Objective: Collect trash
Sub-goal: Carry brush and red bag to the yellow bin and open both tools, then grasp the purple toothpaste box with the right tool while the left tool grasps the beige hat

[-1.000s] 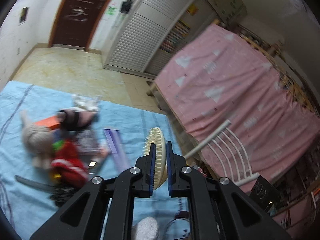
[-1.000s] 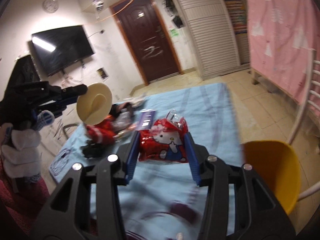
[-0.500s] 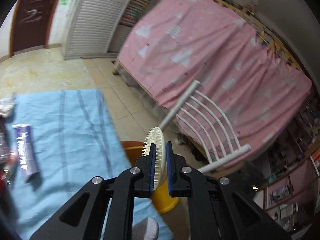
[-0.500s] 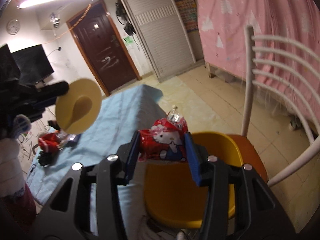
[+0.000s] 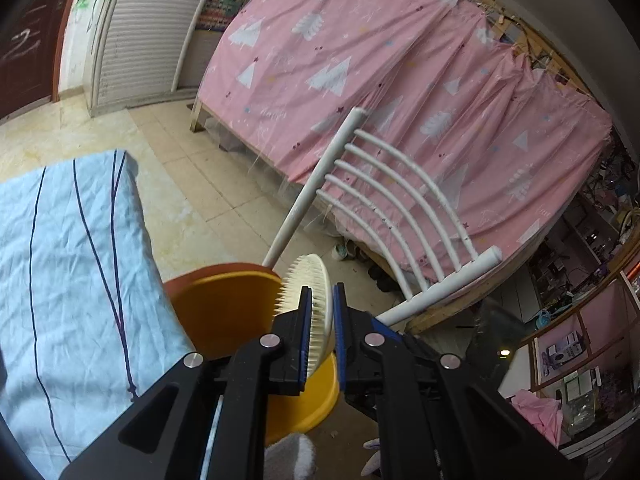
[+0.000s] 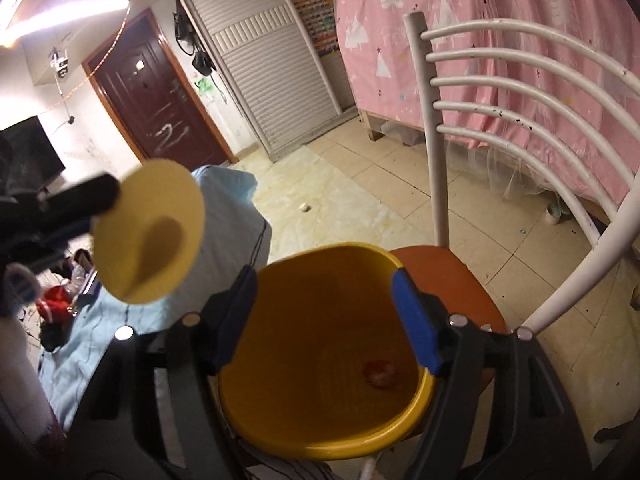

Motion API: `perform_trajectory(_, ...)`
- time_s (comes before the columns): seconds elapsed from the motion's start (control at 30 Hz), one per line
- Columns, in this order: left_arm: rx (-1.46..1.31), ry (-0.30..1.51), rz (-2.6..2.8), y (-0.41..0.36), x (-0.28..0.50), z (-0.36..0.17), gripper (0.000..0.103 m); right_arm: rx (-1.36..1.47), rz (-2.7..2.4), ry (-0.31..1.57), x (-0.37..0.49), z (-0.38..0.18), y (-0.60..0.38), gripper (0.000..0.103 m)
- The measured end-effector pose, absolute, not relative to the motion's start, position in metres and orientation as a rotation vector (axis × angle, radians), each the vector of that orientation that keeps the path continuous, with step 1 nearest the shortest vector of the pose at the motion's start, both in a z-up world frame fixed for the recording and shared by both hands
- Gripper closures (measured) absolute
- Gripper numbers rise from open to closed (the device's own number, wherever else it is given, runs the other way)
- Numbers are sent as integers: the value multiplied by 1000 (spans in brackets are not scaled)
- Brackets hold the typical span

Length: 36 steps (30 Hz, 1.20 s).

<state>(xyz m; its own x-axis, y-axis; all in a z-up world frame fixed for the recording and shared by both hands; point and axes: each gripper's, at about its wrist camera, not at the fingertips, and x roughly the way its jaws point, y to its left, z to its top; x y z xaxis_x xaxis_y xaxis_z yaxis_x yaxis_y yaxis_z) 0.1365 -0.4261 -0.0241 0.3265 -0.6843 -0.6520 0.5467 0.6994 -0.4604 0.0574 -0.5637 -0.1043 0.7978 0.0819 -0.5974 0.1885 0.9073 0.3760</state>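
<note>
A: Holding the cream brush point(image 5: 316, 300) edge-up in the left gripper point(image 5: 320, 320), jaws clamped tight on it, over the yellow basin point(image 5: 224, 312).

B: Right gripper point(image 6: 324, 312)?

A: Jaws opening, nothing between them. It hangs over the same basin point(image 6: 320, 432), which sits on the brown seat of the white chair point(image 6: 440, 276).

B: Any trash in there?

A: One blurry red thing point(image 6: 380, 374) low in the basin. Can't tell what it is.

B: The rest?

A: Red clutter point(image 6: 54, 306) on the blue cloth point(image 5: 60, 260), far left in the right wrist view. Pink curtain point(image 5: 400, 80) behind the chair.
</note>
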Motion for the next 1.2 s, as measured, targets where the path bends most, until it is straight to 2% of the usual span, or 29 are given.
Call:
perform_trajectory(0.17,-194,968,-780,-407,141,-32,96,410,-77,641,57,-100,-556,32)
perform_trajectory(0.27,-212,964,-758,-391,142,-30,86,414,-69,640,53,-96,-553,31)
perform_trajectory(0.3,-217,956,-754,-383,140,-28,77,416,-61,638,53,-94,-549,31)
perform_trajectory(0.33,-221,948,-750,-378,138,-25,62,416,-53,635,53,-92,-547,31)
perform_trajectory(0.37,-222,935,-741,-370,136,-21,55,414,-47,632,54,-90,-546,31)
perform_trajectory(0.4,-223,918,-729,-363,134,-17,42,409,-40,628,54,-86,-542,30)
perform_trajectory(0.43,-229,896,-715,-353,132,-12,38,402,-31,622,54,-82,-537,30)
perform_trajectory(0.73,-223,794,-604,-285,121,16,30,362,81,605,71,-58,-482,26)
perform_trajectory(1.2,-253,698,-364,-169,115,44,23,277,226,635,100,-37,-394,18)
